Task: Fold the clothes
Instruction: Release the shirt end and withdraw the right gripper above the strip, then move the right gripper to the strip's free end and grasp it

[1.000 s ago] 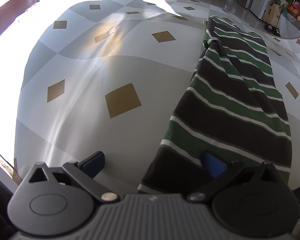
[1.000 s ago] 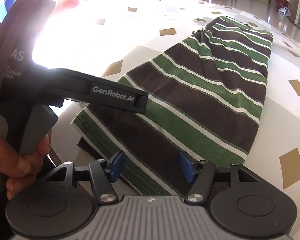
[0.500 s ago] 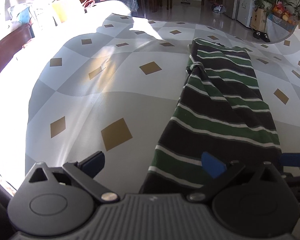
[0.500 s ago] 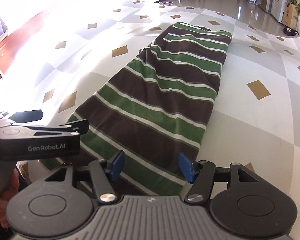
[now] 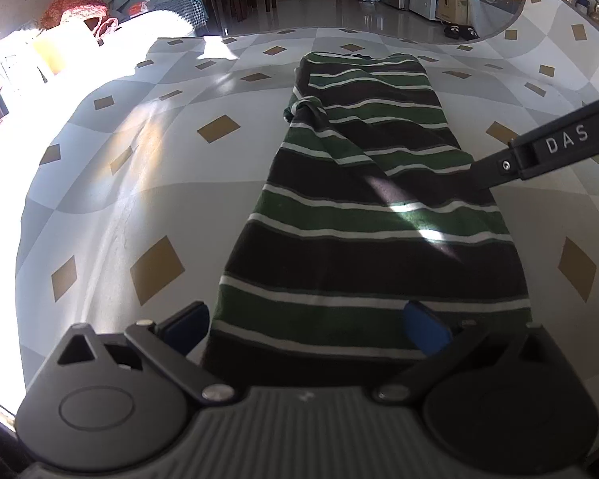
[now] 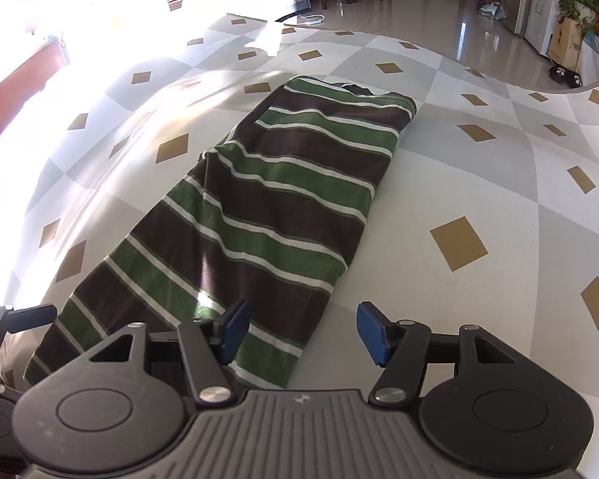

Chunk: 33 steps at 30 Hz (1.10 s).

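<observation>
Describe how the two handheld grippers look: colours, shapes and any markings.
Both the left gripper and right gripper share a build: black linkage arms on round pivot discs with silver rivets, a ribbed grey body, and blue pads on the jaws. A black bar crossing the left wrist view carries white letters "DAS".

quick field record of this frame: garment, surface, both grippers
garment: striped shirt, green, brown and white, folded into a long strip, lying flat
surface: checked cloth with tan diamonds
left gripper: open, over the shirt's near end, nothing held
right gripper: open, above the shirt's near right corner, nothing held
</observation>
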Available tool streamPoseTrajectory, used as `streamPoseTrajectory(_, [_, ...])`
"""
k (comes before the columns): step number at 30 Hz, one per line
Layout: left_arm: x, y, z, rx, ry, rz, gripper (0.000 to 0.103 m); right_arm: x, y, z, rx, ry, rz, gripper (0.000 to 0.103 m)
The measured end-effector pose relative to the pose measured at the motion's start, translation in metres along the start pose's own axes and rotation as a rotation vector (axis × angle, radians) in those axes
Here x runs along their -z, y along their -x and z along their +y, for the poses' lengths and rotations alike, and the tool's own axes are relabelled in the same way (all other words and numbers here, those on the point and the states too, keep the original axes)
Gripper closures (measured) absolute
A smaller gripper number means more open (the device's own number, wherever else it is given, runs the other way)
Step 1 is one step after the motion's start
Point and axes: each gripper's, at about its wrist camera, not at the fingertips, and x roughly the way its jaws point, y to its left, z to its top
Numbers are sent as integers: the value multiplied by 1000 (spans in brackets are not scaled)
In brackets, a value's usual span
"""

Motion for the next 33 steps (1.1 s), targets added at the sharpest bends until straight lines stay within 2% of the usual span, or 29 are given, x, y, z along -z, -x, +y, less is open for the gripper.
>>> streamPoseTrajectory(5, [3,-11,10,35,64,50,0,-17,-12,-25,-2,-66,2,43])
streamPoseTrajectory(17, [7,-11,8,23,34,40,0,-42,-39,-53,-37,-203,18,43])
streamPoseTrajectory(33, [8,-10,8,22,22,36,0,-63,-68,-72,-19,-271,1,43])
